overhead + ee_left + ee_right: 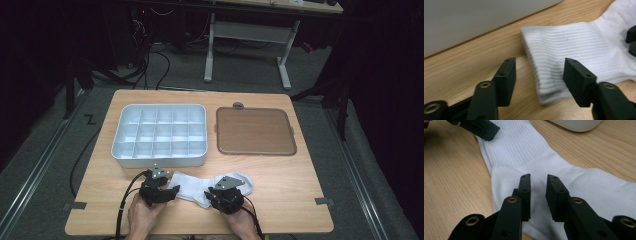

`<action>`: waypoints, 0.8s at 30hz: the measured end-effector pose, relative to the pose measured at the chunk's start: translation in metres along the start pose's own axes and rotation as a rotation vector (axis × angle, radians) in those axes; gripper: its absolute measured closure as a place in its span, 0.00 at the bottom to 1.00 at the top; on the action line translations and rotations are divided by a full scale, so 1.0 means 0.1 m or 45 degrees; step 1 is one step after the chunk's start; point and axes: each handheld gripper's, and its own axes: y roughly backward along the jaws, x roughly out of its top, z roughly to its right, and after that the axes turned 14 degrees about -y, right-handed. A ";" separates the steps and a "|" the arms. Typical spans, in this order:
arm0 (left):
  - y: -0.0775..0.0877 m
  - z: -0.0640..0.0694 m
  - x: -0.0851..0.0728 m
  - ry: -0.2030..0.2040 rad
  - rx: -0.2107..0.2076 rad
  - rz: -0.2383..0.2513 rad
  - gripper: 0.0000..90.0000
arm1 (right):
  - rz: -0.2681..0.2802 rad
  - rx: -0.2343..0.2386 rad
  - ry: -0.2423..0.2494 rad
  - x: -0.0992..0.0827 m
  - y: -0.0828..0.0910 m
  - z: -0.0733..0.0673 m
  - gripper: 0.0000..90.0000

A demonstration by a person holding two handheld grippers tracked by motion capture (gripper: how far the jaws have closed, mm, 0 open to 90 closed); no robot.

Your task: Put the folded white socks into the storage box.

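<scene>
1. A white ribbed cotton sock (210, 187) lies flat on the light wooden table (295, 190), near its front edge, just in front of the white plastic compartment tray (160, 135).
2. Its cuff (554, 55) has fine lengthwise ribs and a folded, layered edge; the foot part (584, 185) is smoother knit.
3. The left gripper (539, 75) stands wide open, its jaws either side of the cuff's corner.
4. The right gripper (538, 187) is narrowly parted over the sock's middle, gripping nothing.
5. A brown flat square lid (255, 131) sits right of the tray.
</scene>
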 end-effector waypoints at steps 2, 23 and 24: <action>0.00 0.02 0.00 0.005 -0.012 -0.003 0.62 | 0.003 -0.009 0.013 -0.01 0.00 -0.01 0.82; 0.19 -0.03 0.26 0.160 -0.215 0.053 0.89 | 0.015 0.007 0.003 -0.02 -0.02 -0.01 0.81; 0.20 -0.03 0.28 0.167 -0.226 0.061 0.89 | 0.010 0.005 0.003 -0.02 -0.02 -0.01 0.81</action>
